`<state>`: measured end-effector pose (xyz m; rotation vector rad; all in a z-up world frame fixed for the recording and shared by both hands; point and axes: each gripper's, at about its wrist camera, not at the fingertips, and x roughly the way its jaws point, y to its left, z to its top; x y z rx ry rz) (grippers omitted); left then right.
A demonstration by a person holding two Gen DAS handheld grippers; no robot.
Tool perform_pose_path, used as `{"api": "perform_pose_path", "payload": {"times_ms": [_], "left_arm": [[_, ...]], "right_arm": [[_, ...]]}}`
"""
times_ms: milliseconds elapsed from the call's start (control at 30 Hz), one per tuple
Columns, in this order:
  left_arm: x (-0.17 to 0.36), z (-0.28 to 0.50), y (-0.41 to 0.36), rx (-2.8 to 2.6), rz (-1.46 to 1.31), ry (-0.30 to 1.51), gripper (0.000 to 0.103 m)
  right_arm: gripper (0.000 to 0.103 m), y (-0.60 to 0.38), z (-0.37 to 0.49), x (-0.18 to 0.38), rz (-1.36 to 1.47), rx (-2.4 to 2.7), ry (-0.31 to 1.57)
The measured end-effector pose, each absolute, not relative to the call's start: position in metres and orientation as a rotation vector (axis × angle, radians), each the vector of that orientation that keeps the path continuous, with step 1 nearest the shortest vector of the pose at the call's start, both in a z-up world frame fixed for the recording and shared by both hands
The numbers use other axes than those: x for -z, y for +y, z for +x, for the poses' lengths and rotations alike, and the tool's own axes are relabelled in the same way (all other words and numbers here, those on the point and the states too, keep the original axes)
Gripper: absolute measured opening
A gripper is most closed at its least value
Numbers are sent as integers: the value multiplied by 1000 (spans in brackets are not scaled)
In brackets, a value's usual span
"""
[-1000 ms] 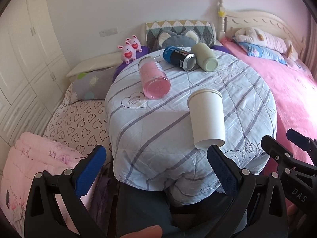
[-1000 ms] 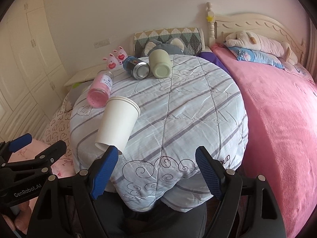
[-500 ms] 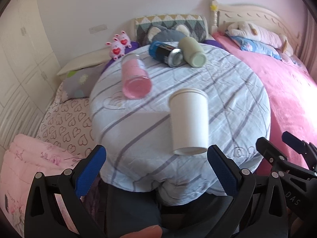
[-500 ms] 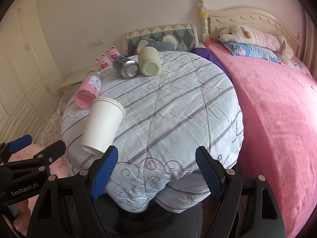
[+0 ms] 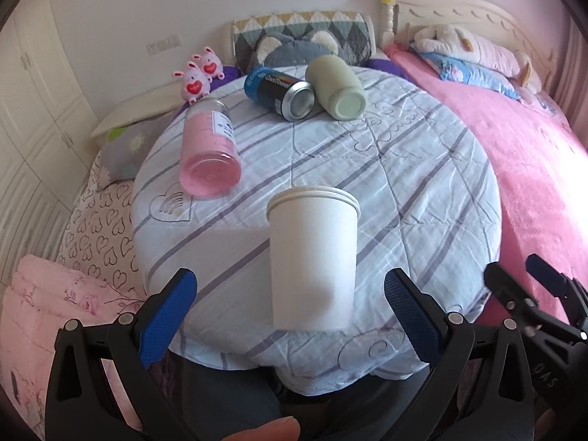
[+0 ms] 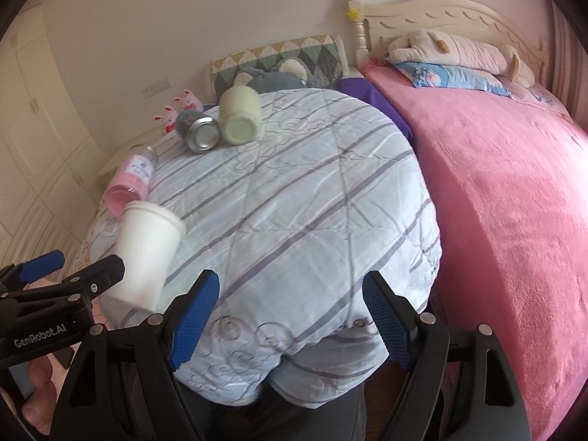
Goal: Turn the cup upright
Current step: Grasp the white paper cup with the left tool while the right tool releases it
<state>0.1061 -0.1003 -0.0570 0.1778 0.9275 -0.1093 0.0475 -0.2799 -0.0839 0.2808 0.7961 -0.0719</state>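
A white paper cup [image 5: 312, 257] stands upside down, mouth down, near the front of the round table covered with a striped quilt [image 5: 422, 183]. It also shows in the right wrist view [image 6: 147, 253]. My left gripper [image 5: 290, 312] is open, its blue pads on either side of the cup's lower part, not touching it. My right gripper [image 6: 290, 323] is open and empty at the table's front edge, to the right of the cup. The left gripper's fingers [image 6: 92, 275] show at the left of the right wrist view.
A pink bottle [image 5: 209, 158], a blue can [image 5: 283, 92] and a pale green cup [image 5: 338, 88] lie on their sides at the table's far side. A pink bed [image 6: 514, 202] runs along the right. Pillows and bedding lie to the left [image 5: 110, 228].
My left gripper has moved forward and centred on the white cup, which now sits between its pads. My right gripper has shifted a little toward the table.
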Motion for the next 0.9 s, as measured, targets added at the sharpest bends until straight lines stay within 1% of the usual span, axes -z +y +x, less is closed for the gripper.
{"api": "perform_pose_path", "payload": {"times_ms": [267,667,700,800,867,900], "left_arm": [[76,134,-111,104,184,991,103],[96,164,-114,121,150,1076,103],[96,165,-114,124,146,1080,102],[98,169,-112,127,137,1092,92],[100,172,-111,127,131,1100,92],[101,172,-110,127,129,1102,88]], "right_arm": [[82,-310,68,103,334,103,839],[82,-319,93,124,357,92,891],[82,-320,94,125,358,94,895],[82,-322,98,129,366,98,904],[82,-323,100,130,370,100,908],[82,-323,100,131,372,100,910]]}}
